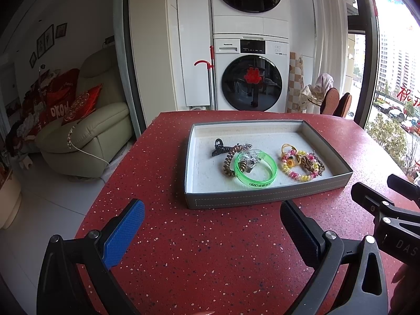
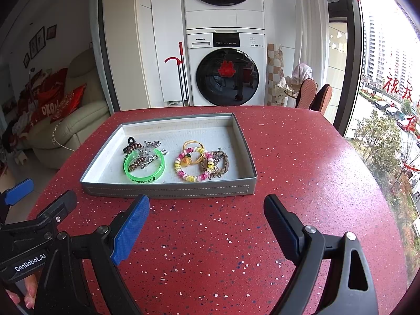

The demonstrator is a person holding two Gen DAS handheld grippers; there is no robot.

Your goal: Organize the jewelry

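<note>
While both tools hang above the red speckled bench point(image 1: 210, 249), neither holds or touches anything. Low in the left wrist view, the left tool point(image 1: 212, 225) has its jaws spread wide, with only bare bench between them. The right tool point(image 2: 207, 223) gapes just as wide low in its own view. Beyond them, at mid-frame, a grey tray point(image 2: 168, 191) holds the jewelry: a green bangle point(image 1: 262, 181) lying over a brown coil tie point(image 1: 230, 163) and a dark claw clip point(image 1: 218, 147), and, apart to the right, a pink-and-yellow coil bracelet point(image 1: 296, 174).

Stacked washers point(image 1: 251, 76), cream sofa point(image 1: 86, 134)
</note>
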